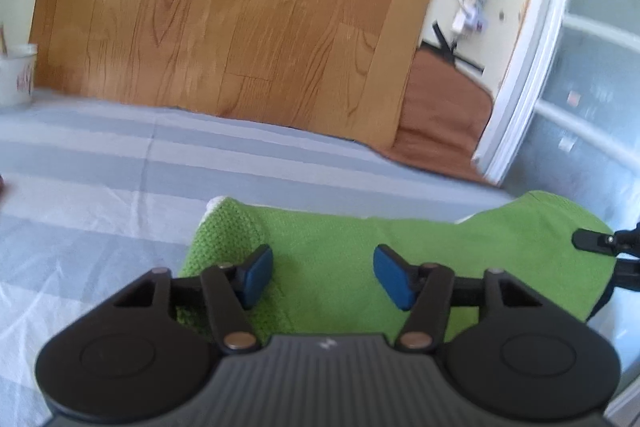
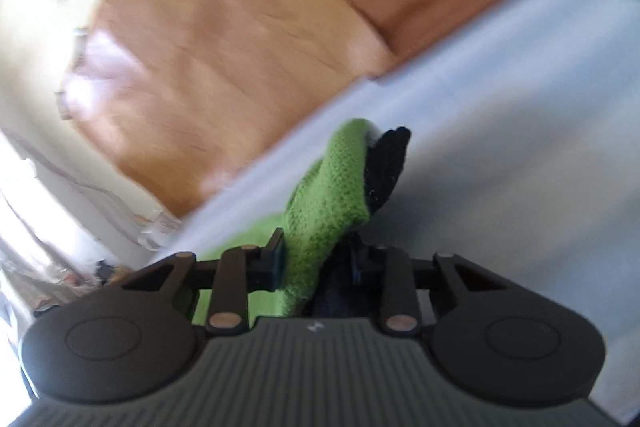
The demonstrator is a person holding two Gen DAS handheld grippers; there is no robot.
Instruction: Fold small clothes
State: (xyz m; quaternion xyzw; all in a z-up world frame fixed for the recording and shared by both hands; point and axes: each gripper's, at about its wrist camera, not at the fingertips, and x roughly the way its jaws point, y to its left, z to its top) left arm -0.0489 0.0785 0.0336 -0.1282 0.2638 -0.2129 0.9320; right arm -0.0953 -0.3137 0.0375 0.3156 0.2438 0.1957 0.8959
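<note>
1. A green sock [image 1: 340,259] lies stretched across a bed sheet [image 1: 120,179] striped in grey and pale blue, just ahead of the left gripper [image 1: 323,275].
2. The ribbed cuff of the sock is at the left in the left wrist view, and the foot end runs off to the right.
3. The left gripper hangs over the middle of the sock, its blue-padded fingers [image 1: 256,273] partly apart with green fabric showing in the gap; the pads do not press on the cloth.
4. At the right edge of that view, the tip of the right gripper [image 1: 592,241] sits at the sock's far end.
5. In the right wrist view, the right gripper [image 2: 316,259] has its fingers [image 2: 276,255] drawn in narrow and clamped on a bunched fold of the green sock [image 2: 320,211], which stands up from between them, off the sheet [image 2: 500,147].
6. A dark patch [image 2: 386,163] of the sock shows beside the green at the top of the raised fold.
7. A wood-grain panel [image 1: 224,15] stands behind the bed.
8. A white cup [image 1: 16,75] sits at the far left edge of the bed.
</note>
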